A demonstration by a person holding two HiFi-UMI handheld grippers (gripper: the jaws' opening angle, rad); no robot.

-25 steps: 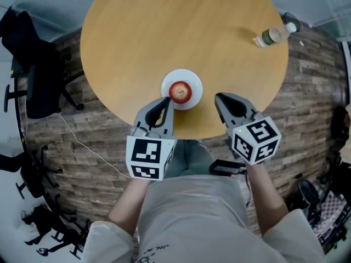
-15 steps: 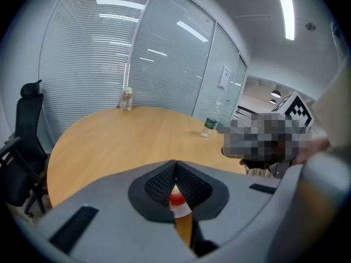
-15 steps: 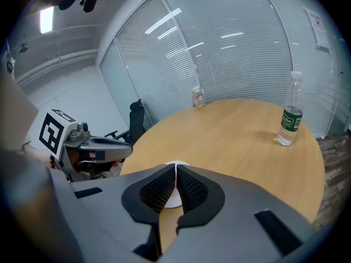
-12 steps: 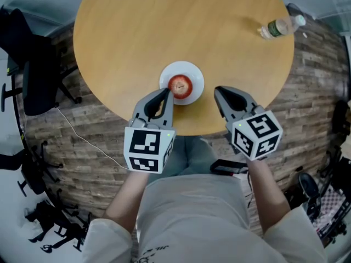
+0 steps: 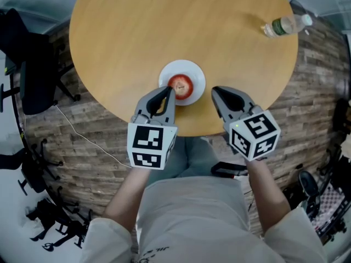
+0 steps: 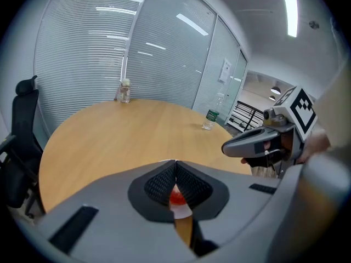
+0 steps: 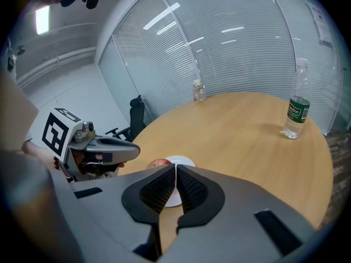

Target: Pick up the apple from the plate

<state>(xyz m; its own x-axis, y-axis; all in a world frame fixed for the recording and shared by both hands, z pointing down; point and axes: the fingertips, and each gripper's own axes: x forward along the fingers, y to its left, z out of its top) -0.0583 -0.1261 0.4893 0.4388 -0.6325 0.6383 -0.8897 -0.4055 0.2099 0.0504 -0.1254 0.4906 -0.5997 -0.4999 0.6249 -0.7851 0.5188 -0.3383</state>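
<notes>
Head view: red apple (image 5: 180,85) on white plate (image 5: 190,66)

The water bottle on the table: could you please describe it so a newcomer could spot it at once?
Start from the round wooden table. Near its edge, well away from the white plate with the apple, stands a clear plastic bottle. Its green label and tall, slim shape set it apart from the shorter clear jar across the table.
</notes>
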